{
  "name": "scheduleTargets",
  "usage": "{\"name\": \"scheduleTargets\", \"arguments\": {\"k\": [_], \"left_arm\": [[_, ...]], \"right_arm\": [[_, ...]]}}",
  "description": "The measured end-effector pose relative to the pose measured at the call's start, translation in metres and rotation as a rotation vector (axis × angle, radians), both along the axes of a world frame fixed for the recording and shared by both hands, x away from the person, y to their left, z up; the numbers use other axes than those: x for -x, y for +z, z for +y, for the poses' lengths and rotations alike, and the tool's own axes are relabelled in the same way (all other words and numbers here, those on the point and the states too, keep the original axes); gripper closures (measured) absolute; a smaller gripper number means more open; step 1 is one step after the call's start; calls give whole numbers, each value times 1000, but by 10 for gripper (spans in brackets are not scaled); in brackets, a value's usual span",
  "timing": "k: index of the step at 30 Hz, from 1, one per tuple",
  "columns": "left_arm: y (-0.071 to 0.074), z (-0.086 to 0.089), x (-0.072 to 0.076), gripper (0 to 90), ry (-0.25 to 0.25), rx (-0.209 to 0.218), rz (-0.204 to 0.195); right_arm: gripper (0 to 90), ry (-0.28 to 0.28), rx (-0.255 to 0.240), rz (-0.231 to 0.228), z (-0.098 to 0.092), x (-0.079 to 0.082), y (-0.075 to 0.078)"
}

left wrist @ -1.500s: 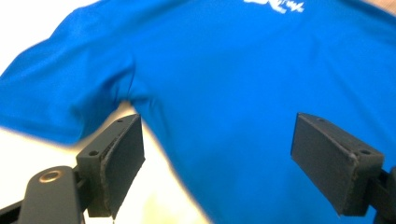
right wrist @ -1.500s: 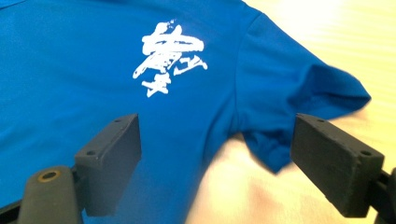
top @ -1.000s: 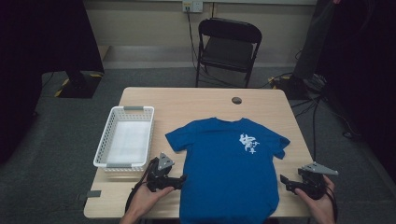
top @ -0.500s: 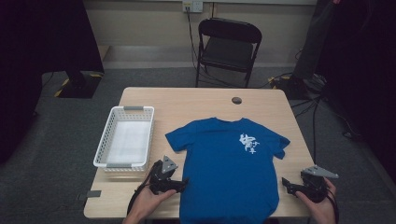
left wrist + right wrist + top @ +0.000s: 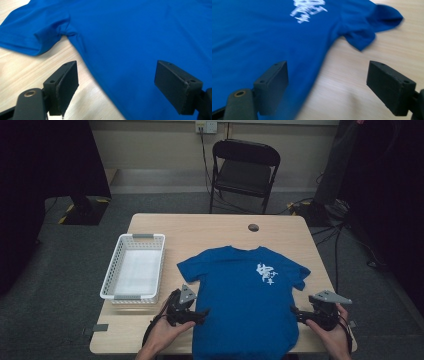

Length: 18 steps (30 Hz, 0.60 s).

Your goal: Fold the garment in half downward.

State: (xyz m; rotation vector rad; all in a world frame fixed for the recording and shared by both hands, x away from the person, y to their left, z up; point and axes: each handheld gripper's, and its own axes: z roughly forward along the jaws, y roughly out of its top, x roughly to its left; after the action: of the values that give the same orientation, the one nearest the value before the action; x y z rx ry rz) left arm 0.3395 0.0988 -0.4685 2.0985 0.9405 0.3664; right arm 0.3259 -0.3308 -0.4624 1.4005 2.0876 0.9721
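A blue T-shirt lies flat on the wooden table, taking up the lower middle of the high view, its white print facing up on the right of the chest and its collar toward the top of the frame. The hem runs down to the table's near edge at the bottom.

The left gripper sits at the lower left of the shirt, held in a hand that comes up from the bottom edge. Its jaws are spread wide with nothing pinched; in the left gripper view they straddle the shirt's side edge, one over bare wood, the other over blue cloth, with a short sleeve in the upper left.

The right gripper is at the lower right of the shirt, just beside its side edge. Its jaws are likewise spread and grip nothing; the right gripper view is a bit blurred, with cloth under one jaw and table under the other.

A white basket stands to the left of the shirt, apart from it. A small dark round thing lies near the table's far edge, and a black folding chair stands beyond.
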Motion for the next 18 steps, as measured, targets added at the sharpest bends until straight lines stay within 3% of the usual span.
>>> {"name": "scheduleTargets", "arguments": {"k": [6, 11, 16, 18], "left_arm": [[3, -18, -2, 190, -56, -5, -27], [3, -28, -9, 190, -64, 10, -25], [-14, -39, -17, 195, -68, -7, 27], [-20, -41, -14, 198, -91, -41, 27]], "right_arm": [[165, 59, -17, -22, 28, -10, 10], [165, 87, -26, -24, 46, -21, 13], [168, 100, -3, 18, 63, -40, -5], [168, 109, 15, 38, 67, -43, -12]]}}
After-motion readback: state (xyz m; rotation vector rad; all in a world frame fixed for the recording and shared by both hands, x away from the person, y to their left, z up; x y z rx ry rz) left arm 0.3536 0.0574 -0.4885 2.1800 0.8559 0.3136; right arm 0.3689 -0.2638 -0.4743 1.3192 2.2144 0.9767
